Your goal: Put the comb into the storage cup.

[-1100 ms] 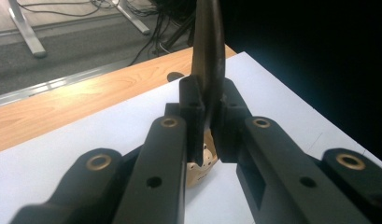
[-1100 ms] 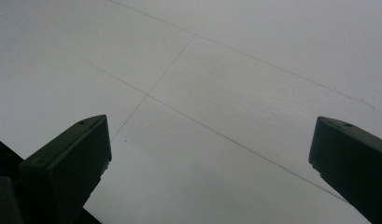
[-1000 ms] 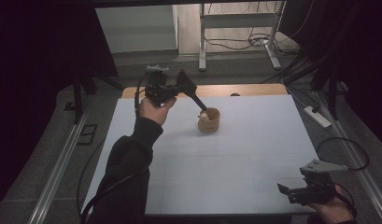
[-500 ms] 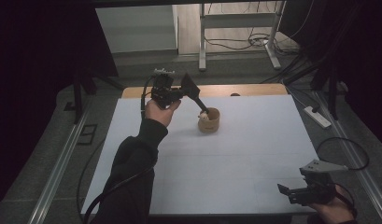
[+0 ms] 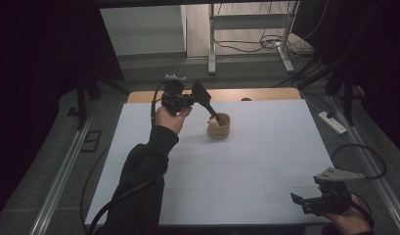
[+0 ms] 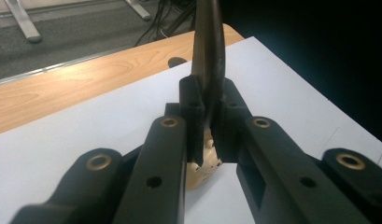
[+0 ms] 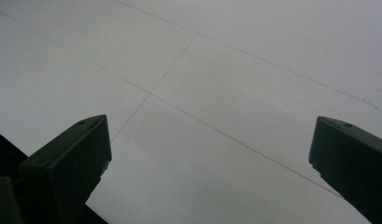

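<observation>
No writing, label, brand, number or sign is showing legibly on anything in these views.
</observation>
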Demonstrator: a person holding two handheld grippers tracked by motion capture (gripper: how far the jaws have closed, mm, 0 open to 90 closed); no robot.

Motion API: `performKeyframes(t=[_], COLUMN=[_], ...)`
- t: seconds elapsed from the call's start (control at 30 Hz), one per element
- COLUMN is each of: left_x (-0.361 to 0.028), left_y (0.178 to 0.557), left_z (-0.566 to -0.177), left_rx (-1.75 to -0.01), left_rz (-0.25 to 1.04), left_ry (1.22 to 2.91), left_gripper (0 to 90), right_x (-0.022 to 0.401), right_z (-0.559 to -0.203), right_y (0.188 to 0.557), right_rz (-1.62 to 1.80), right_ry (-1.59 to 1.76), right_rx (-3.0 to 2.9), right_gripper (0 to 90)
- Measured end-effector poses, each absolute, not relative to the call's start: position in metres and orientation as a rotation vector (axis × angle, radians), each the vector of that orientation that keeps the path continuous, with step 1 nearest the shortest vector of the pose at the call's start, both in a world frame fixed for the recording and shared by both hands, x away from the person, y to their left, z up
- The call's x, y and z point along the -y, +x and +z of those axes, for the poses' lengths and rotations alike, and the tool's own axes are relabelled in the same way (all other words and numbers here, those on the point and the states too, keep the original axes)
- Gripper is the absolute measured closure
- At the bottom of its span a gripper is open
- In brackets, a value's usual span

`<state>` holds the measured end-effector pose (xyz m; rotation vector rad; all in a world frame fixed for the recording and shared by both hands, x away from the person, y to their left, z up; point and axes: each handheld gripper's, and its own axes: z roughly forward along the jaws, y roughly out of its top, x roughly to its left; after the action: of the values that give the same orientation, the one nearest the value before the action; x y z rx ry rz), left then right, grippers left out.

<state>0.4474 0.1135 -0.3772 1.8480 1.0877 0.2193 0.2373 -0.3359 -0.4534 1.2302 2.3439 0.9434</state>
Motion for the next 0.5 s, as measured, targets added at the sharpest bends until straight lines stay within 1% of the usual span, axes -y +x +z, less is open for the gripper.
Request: performKeyframes(t=[0.5], left_x=[-0.1103], left_y=[0.4517], left_z=[-0.3878], left_rx=[-1.102], left_rz=[0.212], left_ry=[1.843], left_gripper=[83.2], right_x=[0.3350], right_z=[-0.4537], right_y=[0.2374], right_rz=[0.939], right_ry=[1.221], right_rx=[-2.353], right_gripper=[0.0])
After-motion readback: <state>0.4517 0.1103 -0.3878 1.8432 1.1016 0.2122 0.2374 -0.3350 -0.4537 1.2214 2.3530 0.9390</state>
